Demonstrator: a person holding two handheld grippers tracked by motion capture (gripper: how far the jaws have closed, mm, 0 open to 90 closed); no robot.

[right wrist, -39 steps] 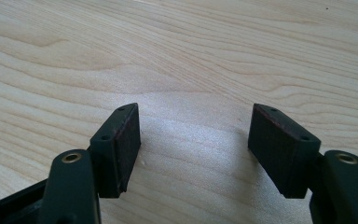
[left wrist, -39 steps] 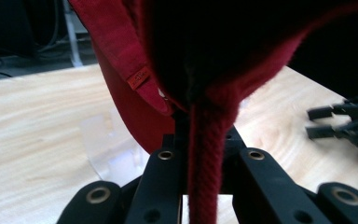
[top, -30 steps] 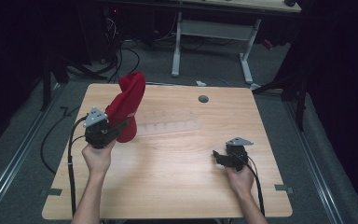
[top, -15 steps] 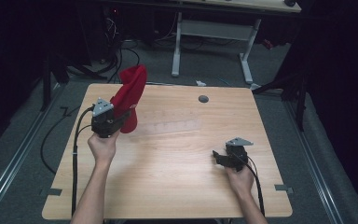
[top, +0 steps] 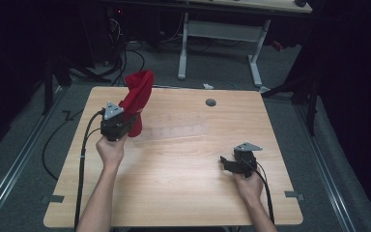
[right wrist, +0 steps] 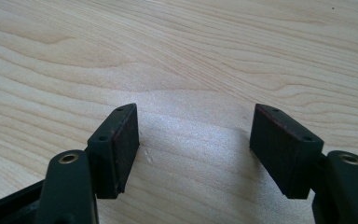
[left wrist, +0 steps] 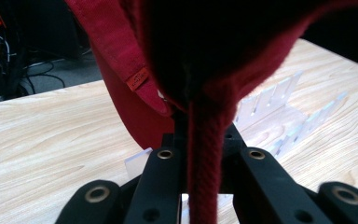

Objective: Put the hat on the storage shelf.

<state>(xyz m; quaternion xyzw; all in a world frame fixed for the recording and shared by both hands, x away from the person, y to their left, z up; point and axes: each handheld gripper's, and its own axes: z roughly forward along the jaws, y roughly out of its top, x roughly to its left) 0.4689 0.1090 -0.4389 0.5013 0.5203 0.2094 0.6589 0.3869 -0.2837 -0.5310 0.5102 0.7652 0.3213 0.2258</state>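
Observation:
A red cloth cap [top: 138,94] stands up from my left gripper [top: 130,122] over the table's far left; the jaws are shut on its thick hem. In the left gripper view the red cloth cap [left wrist: 121,60] hangs right in front of the camera, with its hem pinched by my left gripper [left wrist: 204,140]. A small orange label shows on the cloth. Just beyond the cap, a clear plastic rack [top: 174,130] with upright slots [left wrist: 279,105] lies on the wood. My right gripper [top: 224,162] rests low at the right front. Its pads [right wrist: 121,140] stand wide apart over bare wood, so the right gripper [right wrist: 193,140] is open.
The wooden table [top: 174,198] has a round cable hole [top: 210,102] near its far edge. Black cables trail from both grippers off the front edge. Behind the table stand a white desk frame [top: 222,34] and floor cables.
The left hand has carried the red cap a little farther from the person and slightly to the right, still gripped. The right gripper has stayed put.

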